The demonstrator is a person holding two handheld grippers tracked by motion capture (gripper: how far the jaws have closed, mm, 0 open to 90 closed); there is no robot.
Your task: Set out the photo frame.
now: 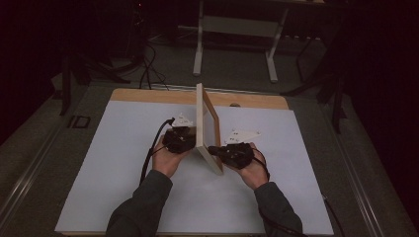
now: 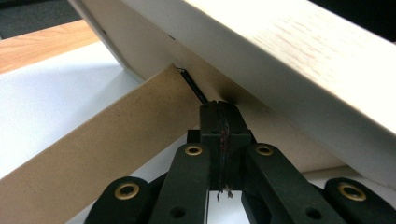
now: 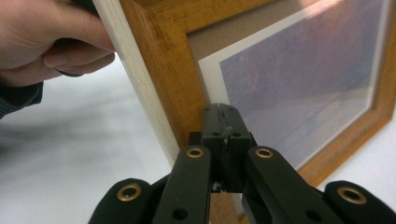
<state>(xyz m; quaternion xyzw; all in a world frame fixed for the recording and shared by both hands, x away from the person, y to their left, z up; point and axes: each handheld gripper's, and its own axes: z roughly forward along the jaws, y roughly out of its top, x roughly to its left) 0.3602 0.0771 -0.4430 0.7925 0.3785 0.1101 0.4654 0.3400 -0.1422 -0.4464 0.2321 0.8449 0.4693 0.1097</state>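
In the high view, a picture frame stands upright on its edge on the white table, seen almost from the side. The left gripper is at the left of the frame, against its back, and the right gripper is at the right of it, at the front face near the lower corner. The frame is between the 2 grippers. Each gripper sits in a hand, and the left hand and the right hand come from the bottom of the view with dark sleeves.

In the left gripper view, the 2 black jaws are pressed together, with nothing between them. Just in front of their tips is the pale back of the picture frame, which leans over the jaws. To the left of the jaws a brown cardboard stand goes from the frame's back down toward the table. A thin dark metal piece lies at the place where the stand meets the back, just above the jaw tips.

In the right gripper view, the 2 jaws are also together and hold nothing. Their tips are at the front of the frame, where the brown wooden border meets the white mat. The bluish picture is above and to the right of the jaws. The left hand is behind the frame's pale edge, up and to the left of the jaws.
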